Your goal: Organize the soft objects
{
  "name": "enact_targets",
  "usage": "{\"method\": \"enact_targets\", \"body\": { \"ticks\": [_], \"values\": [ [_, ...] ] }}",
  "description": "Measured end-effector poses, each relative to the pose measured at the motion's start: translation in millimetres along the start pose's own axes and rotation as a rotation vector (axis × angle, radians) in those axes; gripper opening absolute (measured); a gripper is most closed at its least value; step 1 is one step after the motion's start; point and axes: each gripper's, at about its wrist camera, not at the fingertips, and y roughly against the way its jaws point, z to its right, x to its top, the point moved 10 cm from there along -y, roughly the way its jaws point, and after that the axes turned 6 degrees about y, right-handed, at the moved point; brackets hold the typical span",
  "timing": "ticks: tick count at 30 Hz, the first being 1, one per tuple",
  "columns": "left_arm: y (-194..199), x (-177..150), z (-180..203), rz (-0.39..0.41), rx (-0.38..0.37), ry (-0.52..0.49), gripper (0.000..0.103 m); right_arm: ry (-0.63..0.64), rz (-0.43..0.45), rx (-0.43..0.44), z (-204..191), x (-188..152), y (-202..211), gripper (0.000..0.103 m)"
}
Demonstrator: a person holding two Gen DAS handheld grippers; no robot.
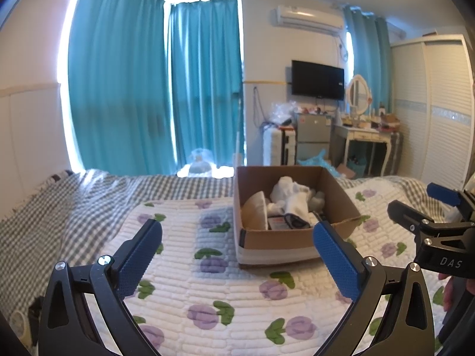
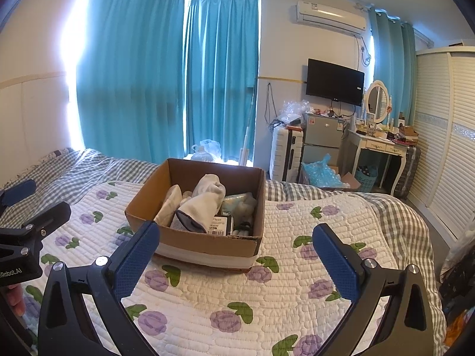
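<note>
A cardboard box (image 2: 204,237) sits on the bed, on a white quilted blanket (image 2: 225,290) printed with purple flowers and green leaves. A band of white tape runs round the bottom of the box. Inside it lies a heap of soft things: a rolled white sock (image 2: 207,195) with a grey toe on top, a cream-coloured cloth (image 2: 169,201) leaning against the left wall, a pale green packet (image 2: 240,203) toward the back right, and a dark labelled package (image 2: 221,224) at the front. From the left wrist view the same pile shows as white socks (image 1: 292,197) beside a tan rounded piece (image 1: 255,212).

The left tongs (image 1: 237,255) hover above the blanket just in front of the box, their blue-padded fingers spread wide apart and holding nothing. The right tongs (image 2: 236,258) hang at the same height, also gaping wide and empty, with the box between and beyond their fingers. Each pair appears at the edge of the other's view, side by side.

Under the blanket lies a grey checked sheet (image 2: 89,169). Teal curtains (image 2: 133,83) cover the window behind. Against the far wall stand a white suitcase (image 2: 286,154), a small grey fridge (image 2: 322,136) below a wall television (image 2: 335,81), and a white dressing desk (image 2: 383,145) with an oval mirror. An air conditioner (image 2: 331,16) hangs above.
</note>
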Motion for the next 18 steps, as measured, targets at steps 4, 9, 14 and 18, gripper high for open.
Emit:
{"method": "enact_targets", "body": {
  "ticks": [4,9,14,18],
  "values": [
    [-0.4,0.1,-0.4,0.0,0.002,0.002,0.103,0.0,-0.001,0.003,-0.4,0.0,0.3,0.103],
    [-0.6,-0.9,-0.4,-0.001,0.001,0.0,0.103,0.001,-0.004,0.0,-0.3,0.4,-0.7,0.103],
    [-1.2,-2.1,-0.2,-0.007,-0.002,0.002,0.103,0.002,-0.008,0.003,-1.1,0.0,-1.2,0.103],
    [-1.3,-2.9,-1.1,-0.009,-0.006,0.005,0.103,0.002,-0.011,0.004,-2.1,-0.5,-2.2,0.103]
  ]
}}
